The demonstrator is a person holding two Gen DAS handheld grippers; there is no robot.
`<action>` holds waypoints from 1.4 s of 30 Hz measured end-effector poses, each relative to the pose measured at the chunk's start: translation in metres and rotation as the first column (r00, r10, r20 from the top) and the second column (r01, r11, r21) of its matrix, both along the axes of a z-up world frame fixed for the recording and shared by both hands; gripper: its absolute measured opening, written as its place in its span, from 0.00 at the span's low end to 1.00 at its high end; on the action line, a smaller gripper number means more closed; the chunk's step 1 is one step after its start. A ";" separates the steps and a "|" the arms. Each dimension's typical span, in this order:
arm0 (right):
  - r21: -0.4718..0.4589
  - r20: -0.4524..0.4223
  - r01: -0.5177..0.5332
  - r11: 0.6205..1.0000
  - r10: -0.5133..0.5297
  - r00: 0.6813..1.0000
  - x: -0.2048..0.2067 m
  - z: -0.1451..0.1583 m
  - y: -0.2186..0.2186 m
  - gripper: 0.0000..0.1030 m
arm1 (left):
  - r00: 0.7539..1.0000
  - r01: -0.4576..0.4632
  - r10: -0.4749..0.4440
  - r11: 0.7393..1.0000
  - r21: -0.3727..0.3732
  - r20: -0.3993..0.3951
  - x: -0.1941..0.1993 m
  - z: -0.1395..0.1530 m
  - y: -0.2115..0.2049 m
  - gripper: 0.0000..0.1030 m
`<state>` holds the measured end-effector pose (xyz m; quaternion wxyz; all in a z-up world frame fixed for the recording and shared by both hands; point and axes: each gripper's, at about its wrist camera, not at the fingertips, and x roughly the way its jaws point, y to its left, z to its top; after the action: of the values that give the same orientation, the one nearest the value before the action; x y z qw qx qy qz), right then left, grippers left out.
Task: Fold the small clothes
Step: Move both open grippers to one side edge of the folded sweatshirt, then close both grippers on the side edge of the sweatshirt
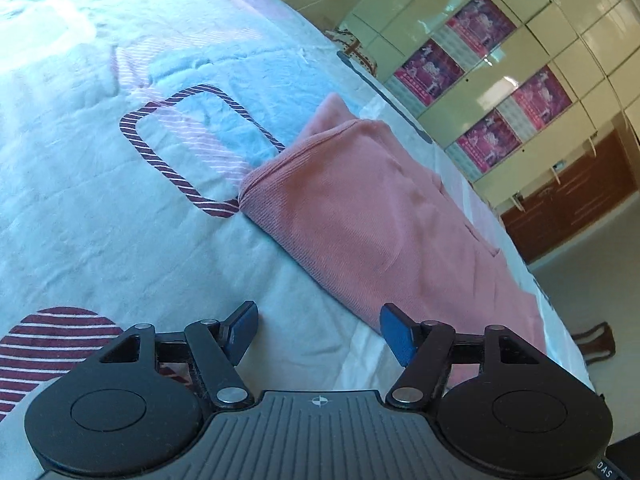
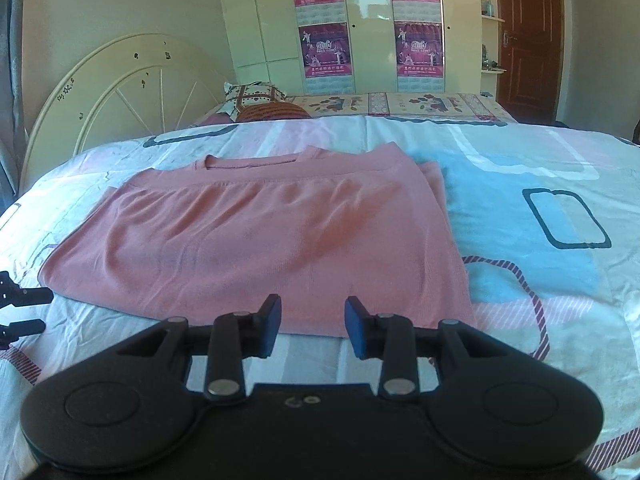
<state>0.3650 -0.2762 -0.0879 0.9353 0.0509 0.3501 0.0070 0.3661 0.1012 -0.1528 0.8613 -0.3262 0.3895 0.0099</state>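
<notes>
A pink knit garment [image 2: 256,240] lies folded flat on the bed, its neckline toward the headboard. In the left wrist view the same pink garment [image 1: 360,208] runs along the bed's right side, its folded corner nearest the patterned rectangle. My left gripper [image 1: 318,330] hovers over the sheet at the garment's near edge, open, nothing between its blue pads. My right gripper [image 2: 312,326] hangs just above the garment's near hem, jaws apart, holding nothing. Black parts of the left gripper [image 2: 20,300] show at the left edge of the right wrist view.
The bed sheet [image 2: 540,200] is white with blue, pink and striped patches. A headboard [image 2: 120,92] and pillows [image 2: 260,100] stand at the far end. A wardrobe with posters [image 2: 368,24] and a brown door [image 2: 528,40] stand behind. Floor [image 1: 592,292] lies beyond the bed's edge.
</notes>
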 end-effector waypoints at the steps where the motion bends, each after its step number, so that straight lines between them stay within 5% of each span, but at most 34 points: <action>1: 0.005 0.003 -0.003 1.000 0.003 1.000 0.003 0.000 0.002 0.32 | 1.000 -0.005 0.005 1.000 0.003 0.000 0.004 -0.001 -0.001 0.62; 6: 0.047 0.013 -0.011 0.999 0.011 1.000 0.023 -0.001 0.013 0.21 | 1.000 -0.026 0.027 0.999 -0.037 0.013 0.028 -0.006 0.003 0.62; 16: 0.059 -0.008 -0.024 0.998 0.024 1.000 0.081 -0.002 0.048 0.20 | 0.998 -0.017 0.024 0.995 -0.100 0.062 0.071 -0.016 0.016 0.60; 18: 0.072 -0.016 -0.028 0.997 0.029 0.999 0.091 -0.005 0.056 0.16 | 0.997 -0.031 0.039 0.994 -0.101 0.074 0.077 -0.019 0.016 0.54; 22: 0.073 -0.035 -0.044 0.996 0.047 0.998 0.106 -0.010 0.074 0.12 | 0.993 -0.089 0.098 0.987 -0.136 0.059 0.084 -0.031 0.029 0.18; 31: 0.051 -0.072 -0.087 0.995 0.090 0.993 0.129 -0.022 0.099 0.11 | 0.983 -0.133 0.161 0.958 -0.255 0.090 0.093 -0.049 0.036 0.19; 33: 0.038 -0.087 -0.085 0.996 0.088 0.992 0.132 -0.027 0.102 0.10 | 0.982 -0.144 0.169 0.959 -0.243 0.085 0.097 -0.049 0.036 0.08; 38: -0.008 -0.109 -0.100 0.995 0.098 0.989 0.135 -0.033 0.103 0.07 | 0.969 -0.113 0.159 0.967 -0.230 0.190 0.091 -0.036 0.033 0.08; 42: 0.015 -0.128 -0.097 0.995 0.099 0.987 0.141 -0.048 0.095 0.03 | 0.979 -0.141 0.169 0.965 -0.222 0.112 0.104 -0.052 0.036 0.11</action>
<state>0.5058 -0.1808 -0.1354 0.9090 0.0382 0.4119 0.0513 0.4698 0.1368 -0.2046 0.8415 -0.4459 0.3047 0.0142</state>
